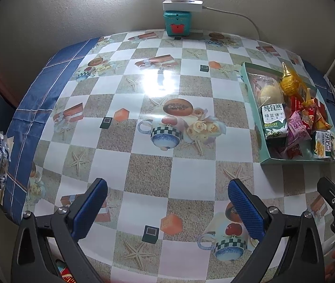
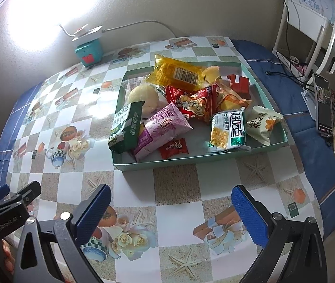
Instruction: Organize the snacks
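Nearest the lens, the left gripper (image 1: pixel 167 208) is seen with its blue pads spread wide and nothing held between them, above the checked cloth of the desk (image 1: pixel 148 174). The right gripper (image 2: pixel 171 214) is likewise spread wide and empty, held over the desk just short of the tray (image 2: pixel 214 157).

The snacks are gathered in that shallow green tray, which is set toward the right side of the desk. Within it, a green biscuit packet (image 2: pixel 125 127) is propped at the near left corner, with a purple packet (image 2: pixel 161 131) leaning beside it. A small red sweet (image 2: pixel 174 148) lies near the front wall, and a green-and-white corn snack bag (image 2: pixel 228 132) is placed to its right. A yellow wrapper (image 2: pixel 179 73) is piled on top at the back.

A teal box (image 1: pixel 178 22) stands at the far edge against the wall.
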`<state>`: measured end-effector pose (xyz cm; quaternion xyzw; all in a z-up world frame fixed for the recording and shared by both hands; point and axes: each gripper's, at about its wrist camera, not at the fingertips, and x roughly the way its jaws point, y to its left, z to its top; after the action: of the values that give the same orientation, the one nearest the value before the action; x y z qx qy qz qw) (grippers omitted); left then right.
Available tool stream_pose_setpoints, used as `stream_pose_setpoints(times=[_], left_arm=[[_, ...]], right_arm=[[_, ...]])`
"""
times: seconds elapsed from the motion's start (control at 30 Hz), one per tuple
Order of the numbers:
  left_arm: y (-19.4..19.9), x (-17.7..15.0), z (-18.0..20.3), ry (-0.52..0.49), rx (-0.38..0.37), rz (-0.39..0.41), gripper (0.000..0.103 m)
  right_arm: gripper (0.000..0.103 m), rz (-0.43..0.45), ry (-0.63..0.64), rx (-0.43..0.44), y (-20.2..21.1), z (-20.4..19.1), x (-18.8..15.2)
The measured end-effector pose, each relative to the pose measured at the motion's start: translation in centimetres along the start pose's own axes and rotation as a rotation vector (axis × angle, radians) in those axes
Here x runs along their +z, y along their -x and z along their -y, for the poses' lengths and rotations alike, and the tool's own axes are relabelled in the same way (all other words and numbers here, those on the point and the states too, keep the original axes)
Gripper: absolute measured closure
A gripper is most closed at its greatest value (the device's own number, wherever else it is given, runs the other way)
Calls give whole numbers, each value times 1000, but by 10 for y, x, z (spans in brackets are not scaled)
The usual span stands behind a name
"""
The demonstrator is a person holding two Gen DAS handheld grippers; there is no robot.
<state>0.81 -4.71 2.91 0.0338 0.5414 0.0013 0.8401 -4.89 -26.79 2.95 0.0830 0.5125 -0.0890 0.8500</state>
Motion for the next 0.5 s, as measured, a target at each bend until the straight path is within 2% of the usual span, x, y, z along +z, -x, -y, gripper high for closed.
stream_pose_setpoints(times=[0.5], left_arm=[[-2, 1, 2, -22, 32, 5, 1]], right_arm=[[0, -2, 5, -3, -2, 0, 2]])
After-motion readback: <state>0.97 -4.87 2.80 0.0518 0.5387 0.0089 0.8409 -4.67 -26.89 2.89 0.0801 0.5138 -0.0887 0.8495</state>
